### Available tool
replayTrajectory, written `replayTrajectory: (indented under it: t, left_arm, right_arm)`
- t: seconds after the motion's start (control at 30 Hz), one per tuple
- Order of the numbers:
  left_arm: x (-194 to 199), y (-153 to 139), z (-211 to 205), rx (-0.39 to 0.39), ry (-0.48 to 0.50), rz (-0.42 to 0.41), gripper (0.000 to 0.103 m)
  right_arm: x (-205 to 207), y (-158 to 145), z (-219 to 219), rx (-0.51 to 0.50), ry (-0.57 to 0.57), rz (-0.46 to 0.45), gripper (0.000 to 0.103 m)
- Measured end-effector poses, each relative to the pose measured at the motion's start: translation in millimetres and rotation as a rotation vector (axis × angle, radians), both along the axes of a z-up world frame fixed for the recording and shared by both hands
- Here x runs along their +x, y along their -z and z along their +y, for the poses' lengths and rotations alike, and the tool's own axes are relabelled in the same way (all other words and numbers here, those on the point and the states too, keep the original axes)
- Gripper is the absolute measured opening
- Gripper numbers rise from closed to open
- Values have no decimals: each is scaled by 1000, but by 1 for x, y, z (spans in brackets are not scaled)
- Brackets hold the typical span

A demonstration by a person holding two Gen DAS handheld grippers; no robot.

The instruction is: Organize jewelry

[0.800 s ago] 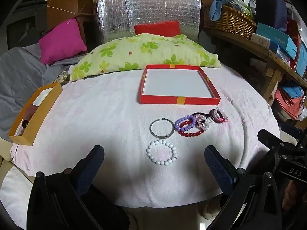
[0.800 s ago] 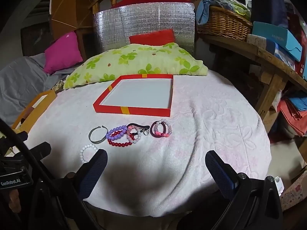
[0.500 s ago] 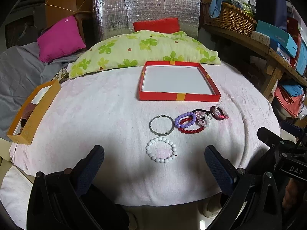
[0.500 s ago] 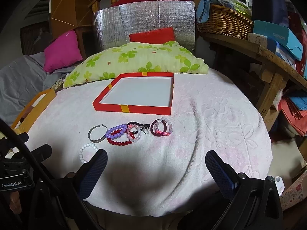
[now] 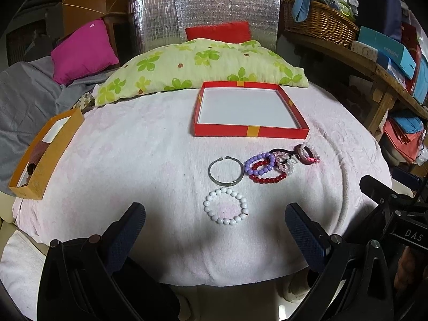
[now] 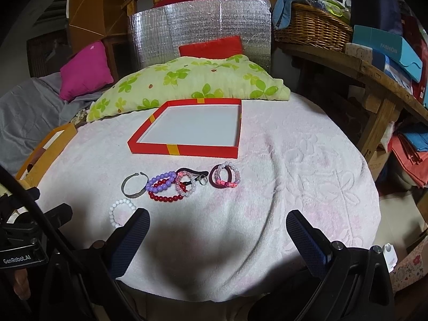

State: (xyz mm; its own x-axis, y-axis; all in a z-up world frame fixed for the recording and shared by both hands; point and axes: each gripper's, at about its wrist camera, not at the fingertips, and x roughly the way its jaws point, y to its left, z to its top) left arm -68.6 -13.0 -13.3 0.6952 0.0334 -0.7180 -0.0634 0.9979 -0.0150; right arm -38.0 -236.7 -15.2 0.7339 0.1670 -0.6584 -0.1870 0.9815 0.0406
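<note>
A shallow red box [image 5: 251, 131] with a bare white floor sits at the back of the pink towel; it also shows in the right wrist view [image 6: 184, 150]. In front of it lie a white bead bracelet [image 5: 226, 210] [image 6: 121, 211], a metal bangle [image 5: 226, 171] [image 6: 133, 186], purple [image 5: 259, 163] [image 6: 161, 183] and red bead bracelets [image 5: 267, 178] [image 6: 165, 196], and a pink and dark cluster [image 5: 307, 155] [image 6: 224, 178]. My left gripper [image 5: 214, 230] is open, just short of the white bracelet. My right gripper [image 6: 218, 231] is open and empty.
An orange box [image 5: 42, 157] sits at the towel's left edge. A green flowered pillow [image 5: 198, 67] lies behind the red box. A wooden shelf [image 6: 374, 75] with a basket and boxes stands at the right. The towel drops off at the near edge.
Both views have shifted slightly; the jewelry sits a little higher in the left view. Nothing on the towel has moved and both grippers stay open.
</note>
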Motion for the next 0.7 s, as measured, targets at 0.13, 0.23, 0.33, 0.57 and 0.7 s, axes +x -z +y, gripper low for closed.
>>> replayTrajectory:
  t: [0.13, 0.23, 0.33, 0.57, 0.7]
  left_arm:
    - [0, 2, 1, -1, -3, 6, 103]
    - [1, 4, 3, -5, -5, 11, 103]
    - [1, 4, 2, -6, -6, 14, 103]
    - [3, 8, 3, -7, -8, 23, 103]
    - [6, 13, 5, -5, -10, 32, 103]
  right_arm:
    - [1, 3, 0, -2, 1, 5, 103]
    - [2, 4, 1, 3, 1, 18, 103]
    - [2, 5, 1, 1, 3, 11, 103]
    - [3, 7, 1, 17, 5, 42, 103]
    - [6, 9, 0, 32, 6, 71, 103]
